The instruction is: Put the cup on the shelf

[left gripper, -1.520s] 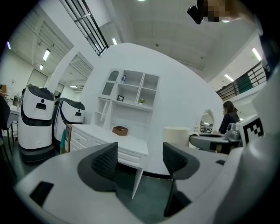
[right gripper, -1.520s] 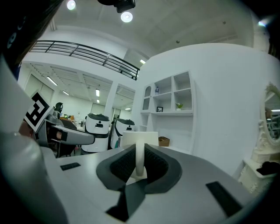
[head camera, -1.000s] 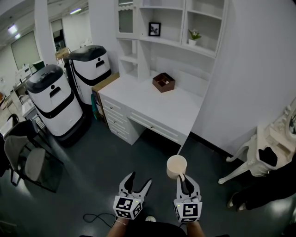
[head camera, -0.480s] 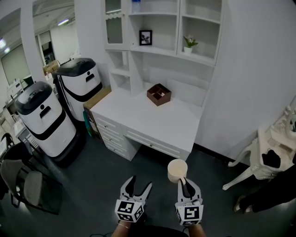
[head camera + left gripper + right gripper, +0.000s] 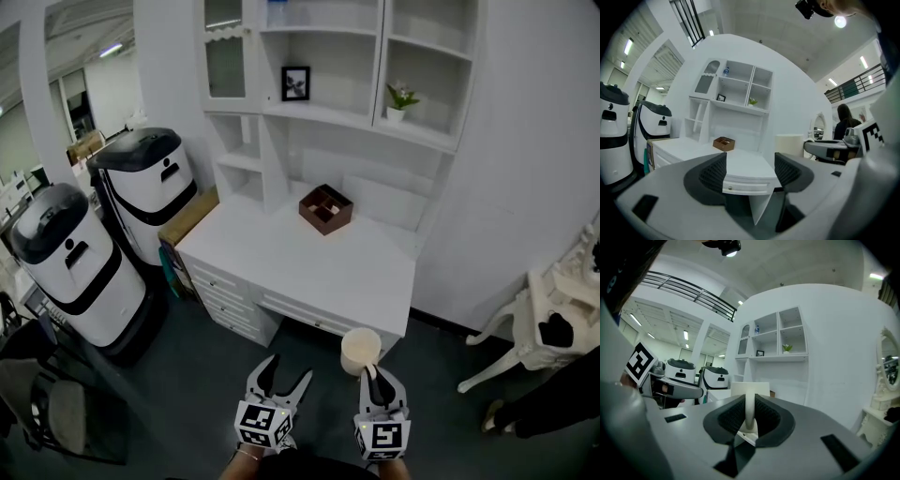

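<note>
Currently the cup (image 5: 361, 349) hangs upright in the air just off the near edge of the white surface (image 5: 309, 258), above the dark floor. Right tool (image 5: 371, 373): jaws almost together, pads clamped on the cup's thin handle (image 5: 749, 408). Left tool (image 5: 285, 370): jaws apart, nothing gripped, beside the right one. On the surface, well ahead: a brown divided box (image 5: 325, 208). The shelf (image 5: 328, 114) above it carries a framed picture (image 5: 295, 82) and a potted plant (image 5: 400, 97). Two white-and-black machines (image 5: 66, 262) stand at left. Cup: cream, plain, straight-sided, mouth up.
</note>
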A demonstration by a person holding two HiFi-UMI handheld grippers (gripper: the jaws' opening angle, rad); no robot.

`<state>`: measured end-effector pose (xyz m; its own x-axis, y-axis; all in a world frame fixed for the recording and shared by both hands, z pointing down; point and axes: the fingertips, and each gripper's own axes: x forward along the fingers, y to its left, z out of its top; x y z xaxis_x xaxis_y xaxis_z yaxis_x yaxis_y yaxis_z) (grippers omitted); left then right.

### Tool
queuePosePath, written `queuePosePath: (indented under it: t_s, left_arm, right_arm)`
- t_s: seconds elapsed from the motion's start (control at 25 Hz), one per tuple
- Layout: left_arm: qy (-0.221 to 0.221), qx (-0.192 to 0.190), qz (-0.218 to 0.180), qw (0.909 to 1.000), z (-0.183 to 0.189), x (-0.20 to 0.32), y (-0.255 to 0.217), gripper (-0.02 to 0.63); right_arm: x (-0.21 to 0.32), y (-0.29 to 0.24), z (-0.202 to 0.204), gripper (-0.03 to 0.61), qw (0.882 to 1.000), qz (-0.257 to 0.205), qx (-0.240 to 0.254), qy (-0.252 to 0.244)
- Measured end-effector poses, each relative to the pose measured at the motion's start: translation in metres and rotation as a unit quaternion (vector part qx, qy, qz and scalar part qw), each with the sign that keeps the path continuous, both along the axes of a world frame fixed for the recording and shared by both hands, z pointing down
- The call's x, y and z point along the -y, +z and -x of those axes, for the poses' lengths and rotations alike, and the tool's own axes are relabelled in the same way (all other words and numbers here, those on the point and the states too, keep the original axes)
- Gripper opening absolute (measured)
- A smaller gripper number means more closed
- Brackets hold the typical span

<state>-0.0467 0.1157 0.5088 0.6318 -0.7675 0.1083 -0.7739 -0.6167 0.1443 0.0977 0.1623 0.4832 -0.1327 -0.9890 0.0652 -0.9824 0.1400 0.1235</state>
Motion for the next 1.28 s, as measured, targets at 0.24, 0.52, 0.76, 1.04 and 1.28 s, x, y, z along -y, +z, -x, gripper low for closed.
queuePosePath:
  t_s: [0.24, 0.52, 0.76, 1.04, 1.28]
  left_arm:
    - [0.014, 0.005, 0.003, 0.9999, 0.021, 0.042, 0.005, 0.307]
    - [0.022, 0.003, 0.017, 0.9996, 0.032, 0.067, 0.011, 0.307]
    - [0.006, 0.002, 0.029, 0.9996, 0.035, 0.095, 0.022, 0.307]
    - [-0.030, -0.002, 0.035, 0.9989, 0.028, 0.166, 0.027, 0.307]
    - [-0.059, -0.006, 0.030, 0.9978, 0.009, 0.250, 0.017, 0.307]
  right_arm:
    - [0.039, 0.008, 0.024, 0.051, 1.000, 0.006, 0.001, 0.009]
    - [0.069, 0.012, 0.037, 0.051, 1.000, 0.014, 0.004, 0.011]
    - [0.105, 0.016, 0.033, 0.051, 1.000, 0.016, 0.012, 0.001]
    - [0.193, 0.019, 0.014, 0.051, 1.000, 0.008, 0.009, -0.029]
    - [0.286, 0.006, -0.008, 0.051, 0.999, 0.004, 0.003, -0.054]
